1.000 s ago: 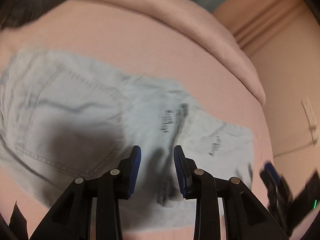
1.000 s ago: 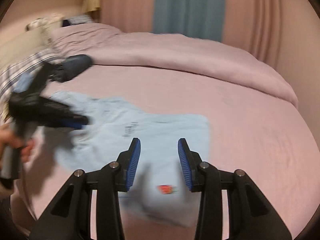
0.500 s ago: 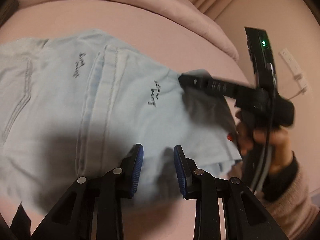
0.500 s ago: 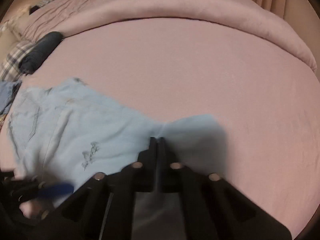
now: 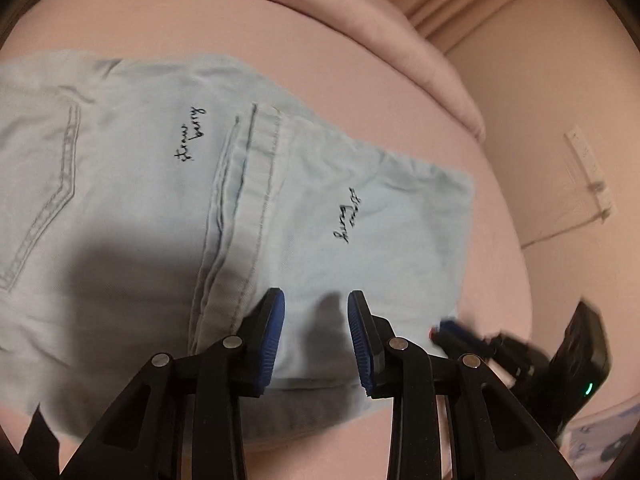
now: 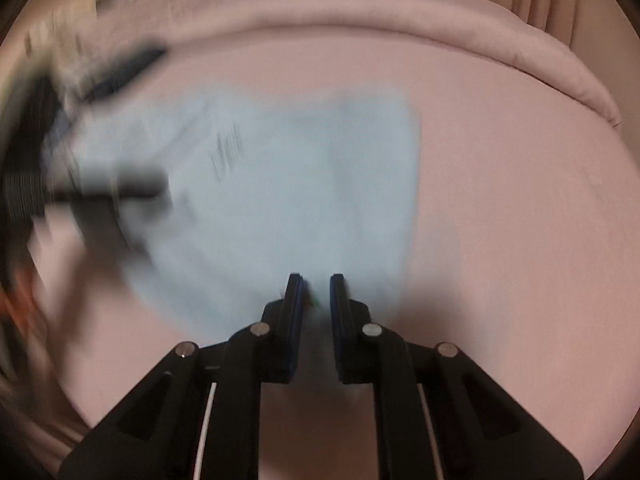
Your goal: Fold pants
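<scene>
Spreading across both views is a pink bed, its rolled duvet along the far edge and a pale wall to the right. On the bed lie the pale blue denim pants, already doubled over: one leg end lies on top of the seat, its hem seam running near to far through the middle. Small black handwritten words sit on the fabric, one far left of the seam, one on the right panel. A stitched back pocket shows at the left edge.

Compared with a second ago, the pants lie flatter and the folded panel on the right is squared off, so the fold appears set down rather than carried.

The left hand-held gripper hovers low over the near edge of the folded panel, its blue-padded jaws parted a modest way with nothing between them; its shadow falls on the cloth.

The right hand-held gripper, blurred in its own view, was fully pinched half a second ago and its jaws are now opening, a narrow gap showing. No fabric is visibly clamped between them, though a tiny red and green mark on the near hem lies just beyond them. Judging from this, the right side has let go of the hem, and the next fold is likely to follow.
</scene>
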Action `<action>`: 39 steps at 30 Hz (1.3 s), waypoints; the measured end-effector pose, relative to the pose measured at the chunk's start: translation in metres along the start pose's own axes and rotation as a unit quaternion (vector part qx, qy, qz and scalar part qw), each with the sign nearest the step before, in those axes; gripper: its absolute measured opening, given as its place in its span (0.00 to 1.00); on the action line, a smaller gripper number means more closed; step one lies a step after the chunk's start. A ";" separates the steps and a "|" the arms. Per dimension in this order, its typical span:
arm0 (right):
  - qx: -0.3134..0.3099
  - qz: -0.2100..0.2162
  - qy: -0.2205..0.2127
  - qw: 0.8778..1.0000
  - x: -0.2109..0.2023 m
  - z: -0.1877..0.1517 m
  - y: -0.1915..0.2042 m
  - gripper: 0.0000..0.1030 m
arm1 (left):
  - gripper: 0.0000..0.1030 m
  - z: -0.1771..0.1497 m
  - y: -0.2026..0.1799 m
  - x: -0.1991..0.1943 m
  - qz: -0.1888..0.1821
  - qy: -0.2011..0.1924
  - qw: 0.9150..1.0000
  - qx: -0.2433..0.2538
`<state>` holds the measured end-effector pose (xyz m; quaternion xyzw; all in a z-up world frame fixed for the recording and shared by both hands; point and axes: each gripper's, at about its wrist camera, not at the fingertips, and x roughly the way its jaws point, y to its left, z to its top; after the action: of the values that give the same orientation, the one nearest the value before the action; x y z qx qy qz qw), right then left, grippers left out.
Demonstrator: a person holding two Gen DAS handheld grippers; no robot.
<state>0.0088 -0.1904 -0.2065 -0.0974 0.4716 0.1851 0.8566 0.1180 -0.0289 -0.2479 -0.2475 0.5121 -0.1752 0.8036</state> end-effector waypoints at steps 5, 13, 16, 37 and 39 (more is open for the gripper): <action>0.007 -0.009 -0.008 1.000 -0.008 -0.009 0.006 0.11 | 0.31 -0.027 0.022 -0.042 -0.021 -0.002 0.999 -0.023; 0.041 0.023 -0.061 0.997 -0.048 -0.012 0.011 0.23 | 0.46 -0.070 0.037 -0.110 0.033 -0.046 0.998 -0.008; 0.052 0.036 -0.080 0.995 -0.060 -0.008 0.013 0.31 | 0.73 -0.084 0.049 -0.147 0.053 -0.085 0.994 -0.034; -0.049 0.115 -0.073 0.989 -0.041 0.033 0.134 0.46 | 0.90 -0.094 0.091 -0.196 0.142 -0.162 0.972 -0.095; -0.051 0.116 -0.071 0.989 -0.040 0.035 0.137 0.48 | 0.90 -0.092 0.099 -0.197 0.132 -0.164 0.972 -0.107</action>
<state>-0.0395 -0.0624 -0.1532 -0.0723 0.4081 0.3130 0.8546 -0.0442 0.1378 -0.1925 -0.2876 0.4172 0.0314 0.8615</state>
